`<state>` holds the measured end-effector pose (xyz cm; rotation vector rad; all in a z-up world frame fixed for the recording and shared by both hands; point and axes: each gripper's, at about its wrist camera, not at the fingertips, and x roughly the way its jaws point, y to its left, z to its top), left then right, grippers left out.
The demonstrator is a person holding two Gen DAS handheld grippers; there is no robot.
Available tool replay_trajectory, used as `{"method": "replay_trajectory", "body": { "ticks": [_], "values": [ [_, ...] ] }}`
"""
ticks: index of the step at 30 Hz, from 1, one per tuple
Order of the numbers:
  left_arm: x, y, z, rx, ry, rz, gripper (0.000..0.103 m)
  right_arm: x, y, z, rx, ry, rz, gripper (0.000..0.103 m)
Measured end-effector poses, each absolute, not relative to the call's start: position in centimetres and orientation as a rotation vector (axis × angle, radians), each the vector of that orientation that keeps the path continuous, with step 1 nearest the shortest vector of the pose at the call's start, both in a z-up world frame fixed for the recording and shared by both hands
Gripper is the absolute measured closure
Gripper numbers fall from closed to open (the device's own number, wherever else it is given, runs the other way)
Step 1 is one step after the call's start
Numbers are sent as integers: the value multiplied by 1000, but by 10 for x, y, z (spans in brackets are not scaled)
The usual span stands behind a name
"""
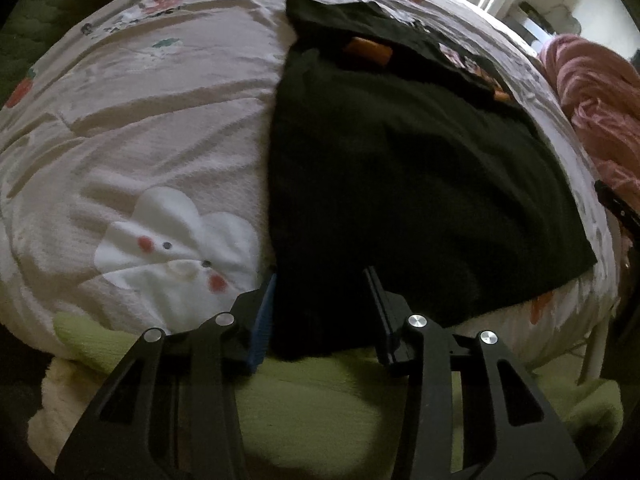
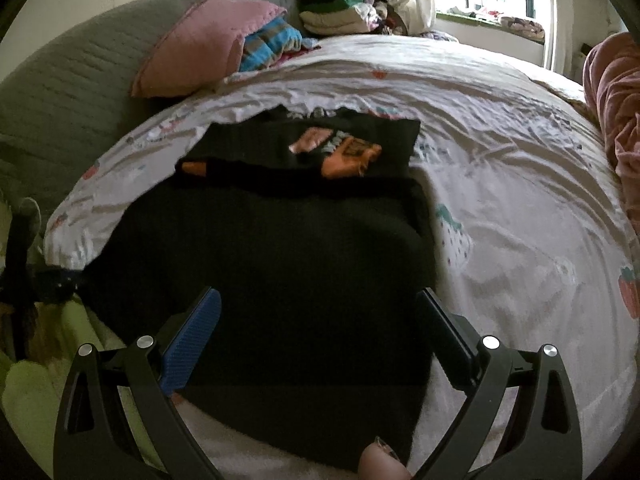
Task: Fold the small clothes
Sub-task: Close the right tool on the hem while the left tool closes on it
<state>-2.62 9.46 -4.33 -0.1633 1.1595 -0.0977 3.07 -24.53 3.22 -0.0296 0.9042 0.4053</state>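
So the black shirt (image 2: pixel 280 248) is lying flat on the printed bedsheet (image 2: pixel 500 152), orange graphic at its far end, well short of the pink pillow (image 2: pixel 200 46). The left gripper (image 1: pixel 320 300) is spread open around the shirt's near corner. The right gripper (image 2: pixel 320 320) is wide open too, hovering over the near hem and gripping nothing.

Black garment (image 1: pixel 408 184) (image 2: pixel 280 272), dark knit-looking fabric, lying flat on the bed and partly folded into a broad rectangle. Near edge reaching the bed's front edge, hanging slightly over a green blanket in the left wrist view. Far end showing an orange, pink and white print (image 2: pixel 340 148), partly covered by a folded-over black layer, with a small orange patch (image 2: pixel 192 168) exposed at the far left corner.
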Motion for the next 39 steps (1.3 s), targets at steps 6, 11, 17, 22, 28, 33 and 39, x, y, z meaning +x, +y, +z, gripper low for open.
{"method": "replay_trajectory", "body": {
  "ticks": [6,11,17,22,28,33,39],
  "values": [
    [-21,94,-48,-170,1157,-88,69,14,-259,22,-61,981,409,6],
    [-19,93,-49,-167,1152,-85,69,-1,-267,11,-62,1059,432,7],
    [-20,96,-49,-178,1147,-92,69,-5,-277,1,-22,1134,432,27],
    [-20,99,-49,-192,1147,-95,69,-3,-286,-14,-9,1196,399,40],
    [-20,100,-49,-201,1147,-95,69,0,-294,-24,51,1214,401,46],
    [-20,103,-48,-222,1145,-95,72,3,-302,-26,90,1210,412,58],
    [-21,109,-45,-237,1133,-77,96,2,-300,-16,84,1160,440,93]
  ]
}}
